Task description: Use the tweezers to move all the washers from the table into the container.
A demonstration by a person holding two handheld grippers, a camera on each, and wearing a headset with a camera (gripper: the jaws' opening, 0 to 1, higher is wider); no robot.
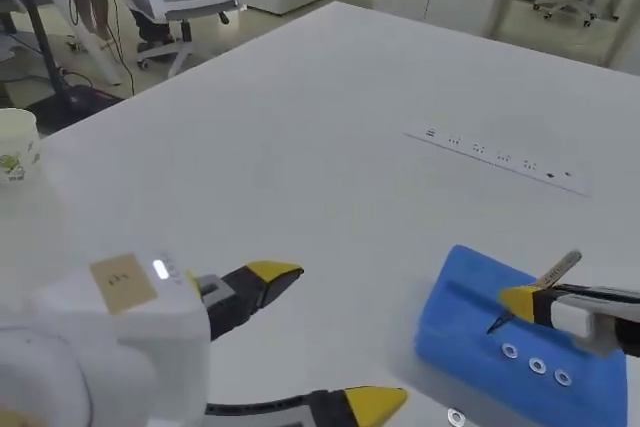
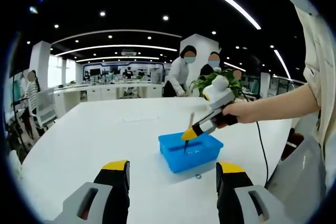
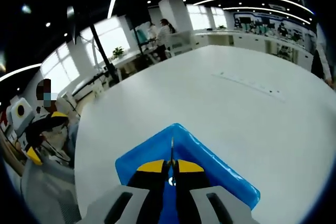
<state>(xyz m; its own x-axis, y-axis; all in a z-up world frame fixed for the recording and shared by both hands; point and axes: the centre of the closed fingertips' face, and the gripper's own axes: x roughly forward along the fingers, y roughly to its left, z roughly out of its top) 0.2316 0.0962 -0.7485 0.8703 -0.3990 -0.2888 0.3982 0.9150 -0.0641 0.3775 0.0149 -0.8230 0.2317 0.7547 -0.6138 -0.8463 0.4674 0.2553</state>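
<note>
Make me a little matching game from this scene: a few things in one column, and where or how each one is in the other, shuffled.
Things
1. tweezers
2. left claw
3. loose washer
4. paper cup

Places and states
A. standing near the edge of the table, far from the container
B. clamped in the right claw, pointing down into the blue container
C. wide open, holding nothing
D. lying on the table just outside the container

Pairs: 1-B, 2-C, 3-D, 4-A
</note>
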